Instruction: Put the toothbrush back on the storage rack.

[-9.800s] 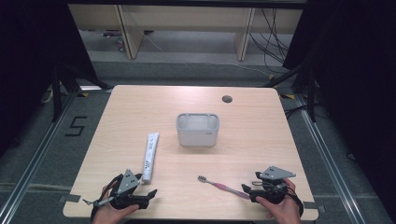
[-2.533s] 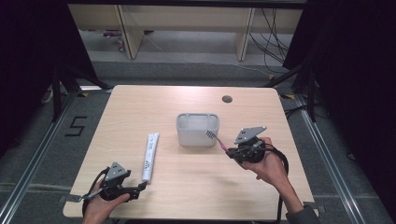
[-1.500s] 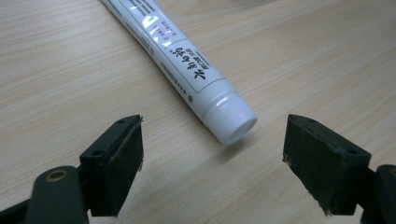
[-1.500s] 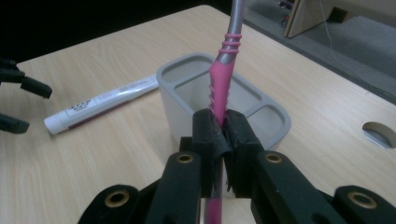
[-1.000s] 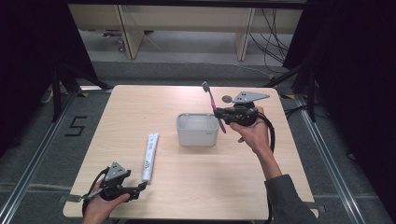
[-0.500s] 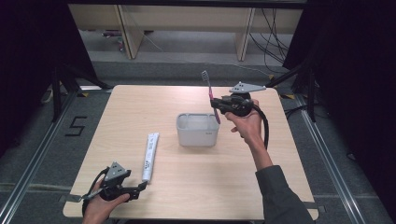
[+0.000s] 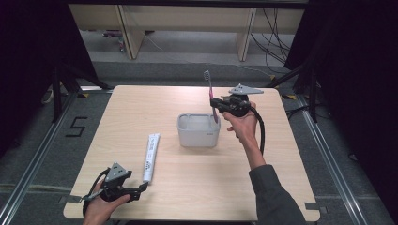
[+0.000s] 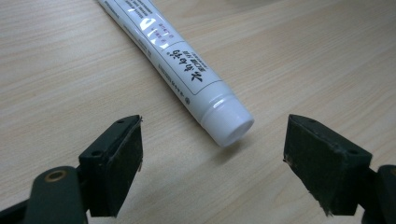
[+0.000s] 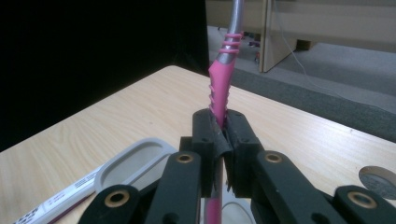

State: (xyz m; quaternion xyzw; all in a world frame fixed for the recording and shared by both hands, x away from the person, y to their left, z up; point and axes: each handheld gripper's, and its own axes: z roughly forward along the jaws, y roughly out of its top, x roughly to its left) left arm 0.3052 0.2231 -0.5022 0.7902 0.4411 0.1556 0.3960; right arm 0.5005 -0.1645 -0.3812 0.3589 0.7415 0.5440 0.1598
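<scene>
Between my right claw's [image 7: 217, 104] pads, clamped tight, the pink toothbrush [image 7: 210, 96] stands upright, bristles up, handle end pointing down at the grey tub [image 7: 198, 136] just below. My left claw [image 8: 212, 163] gapes empty before the toothpaste tube [image 8: 187, 74], well apart.

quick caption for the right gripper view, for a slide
Right gripper clamps a pink toothbrush upright above the grey container on the wooden table.

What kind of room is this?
Probably a lab or workshop set up for recording: a bare wooden table ringed by black curtains, loose cables on the floor, and a taped number beside the table.
</scene>
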